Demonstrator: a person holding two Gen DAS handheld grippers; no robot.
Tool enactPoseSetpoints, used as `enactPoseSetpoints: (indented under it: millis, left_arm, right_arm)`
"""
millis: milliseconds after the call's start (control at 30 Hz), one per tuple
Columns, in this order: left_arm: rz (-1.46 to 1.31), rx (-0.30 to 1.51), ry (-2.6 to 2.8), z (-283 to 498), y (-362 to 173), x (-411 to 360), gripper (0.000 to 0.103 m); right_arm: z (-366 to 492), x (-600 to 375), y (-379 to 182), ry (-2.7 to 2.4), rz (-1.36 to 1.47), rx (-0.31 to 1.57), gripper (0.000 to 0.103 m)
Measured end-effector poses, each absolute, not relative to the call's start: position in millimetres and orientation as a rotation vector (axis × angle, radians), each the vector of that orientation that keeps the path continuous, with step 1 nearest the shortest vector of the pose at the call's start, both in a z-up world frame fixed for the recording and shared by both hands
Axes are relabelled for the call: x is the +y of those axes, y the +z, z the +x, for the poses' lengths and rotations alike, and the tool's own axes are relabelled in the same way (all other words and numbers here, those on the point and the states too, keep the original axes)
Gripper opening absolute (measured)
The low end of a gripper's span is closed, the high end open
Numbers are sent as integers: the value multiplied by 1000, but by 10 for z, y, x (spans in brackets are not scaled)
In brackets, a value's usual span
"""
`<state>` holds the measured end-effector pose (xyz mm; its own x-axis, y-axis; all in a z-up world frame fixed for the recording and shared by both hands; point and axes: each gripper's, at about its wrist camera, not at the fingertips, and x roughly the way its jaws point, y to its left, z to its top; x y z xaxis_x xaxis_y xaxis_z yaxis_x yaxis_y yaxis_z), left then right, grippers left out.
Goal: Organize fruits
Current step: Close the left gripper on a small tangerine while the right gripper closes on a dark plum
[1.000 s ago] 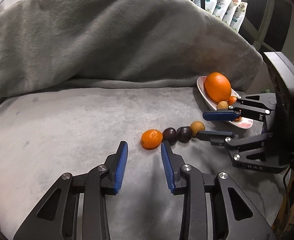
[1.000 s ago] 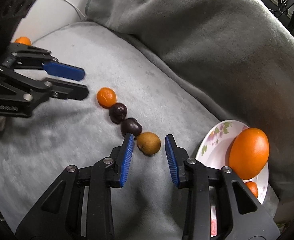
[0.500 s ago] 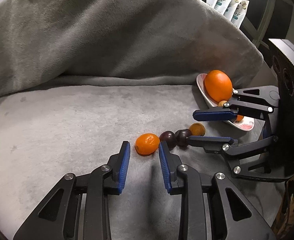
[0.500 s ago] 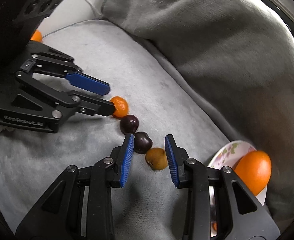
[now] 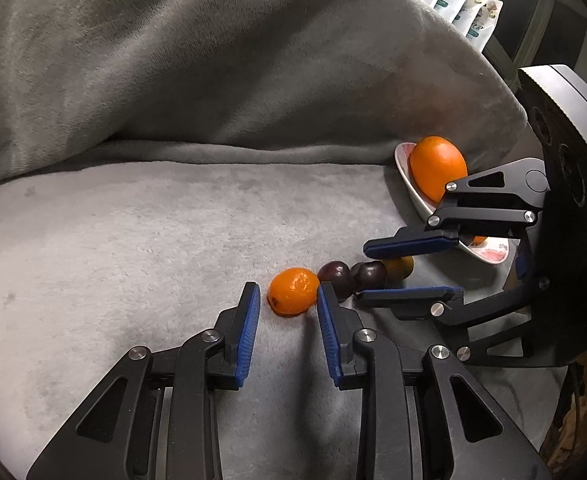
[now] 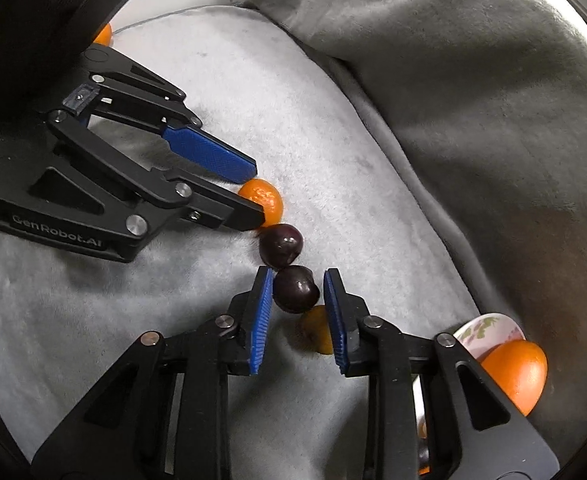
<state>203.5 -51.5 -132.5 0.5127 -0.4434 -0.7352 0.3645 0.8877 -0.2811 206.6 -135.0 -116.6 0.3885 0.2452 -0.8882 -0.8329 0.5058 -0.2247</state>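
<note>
Grey blanket [image 5: 133, 240] covers the seat and the backrest behind it. 4 small fruits lie on it in 1 touching row. From the left: mandarin [image 5: 293, 291], 1st plum [image 5: 333, 278], 2nd plum [image 5: 369, 274], brown fruit [image 5: 401, 267].

Right of the row, near the blanket's fold, sits a flowered plate [image 5: 489, 256]. It holds a big orange [image 5: 437, 168] at its far end. The brown fruit is just beside the plate's near rim, not on it.

Left gripper [image 5: 287, 288] comes in from the near side, pointing down at the row's left end. Its tongs are spread a little wider than the mandarin, which lies at the fingertips. There's a gap on the mandarin's left side, and the right fingertip is right at its skin. No pinch.

Right gripper [image 6: 298, 272] comes in from the right, over the plate's near rim. Its tongs are closing, w/ the 2nd plum between the fingertips and the brown fruit deeper in, against 1 pad. In the right wrist view both blue pads look pressed to the 2nd plum, though contact on 1 side is hard to confirm.

Another orange fruit [image 6: 103, 35] peeks out far left on the blanket, behind the left gripper's body. White printed pouches [image 5: 461, 0] stand beyond the backrest, far right.
</note>
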Motion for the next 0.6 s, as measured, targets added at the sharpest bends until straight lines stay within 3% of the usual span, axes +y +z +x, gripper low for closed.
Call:
enactPoseSetpoints:
  millis: [100, 600]
  left_arm:
    - [-97, 917, -498, 2054, -1341, -544, 24]
    - [-122, 884, -472, 1960, -1219, -383, 22]
  right_arm:
    - [2073, -1334, -1198, 772, -765, 922, 25]
    - [2004, -1420, -1074, 755, -692, 872, 24]
